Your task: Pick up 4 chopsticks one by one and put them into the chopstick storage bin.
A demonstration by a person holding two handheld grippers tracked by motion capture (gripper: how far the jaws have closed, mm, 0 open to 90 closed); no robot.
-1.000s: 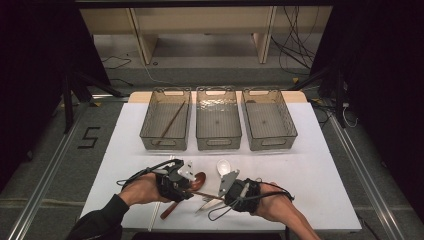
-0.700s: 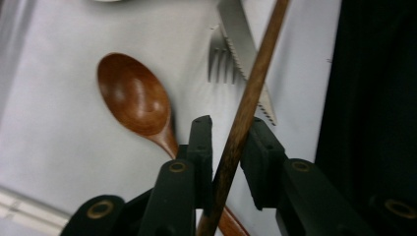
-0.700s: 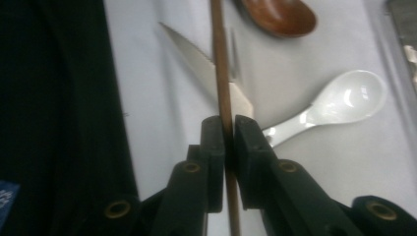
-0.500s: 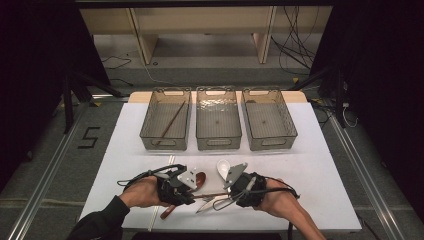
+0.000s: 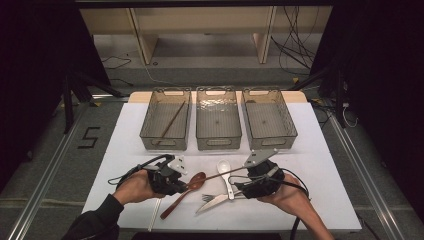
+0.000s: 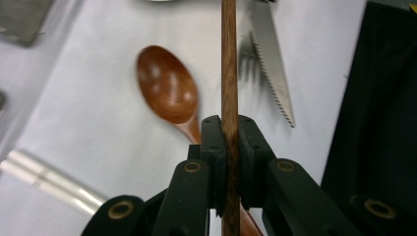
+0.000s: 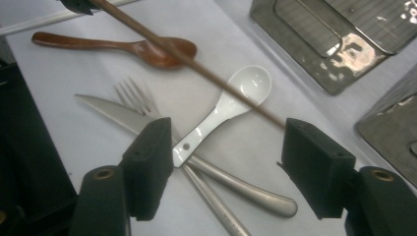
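A thin brown chopstick point(image 5: 220, 175) hangs level above the white table, and my left gripper point(image 5: 186, 184) is shut on its left end. In the left gripper view the chopstick point(image 6: 229, 64) runs straight up from between the pressed jaws of that gripper point(image 6: 229, 132). My right gripper point(image 5: 240, 186) stands open by the stick's other end. Its jaws have just been opening. In the right gripper view the chopstick point(image 7: 196, 64) ends close to one jaw of the gripper point(image 7: 226, 132), with nothing pressed between the pads.
A wooden spoon point(image 5: 192, 185), a white spoon point(image 5: 225, 170), a fork point(image 7: 135, 96) and a serrated knife point(image 5: 216, 201) lie under the grippers. Three clear bins stand behind; the left bin point(image 5: 166, 141) holds another chopstick point(image 5: 171, 122). A pale stick point(image 6: 44, 179) lies near the front edge.
My right gripper has opened off the chopstick and drawn away to the right. My left gripper has shut on the stick and now carries it alone.
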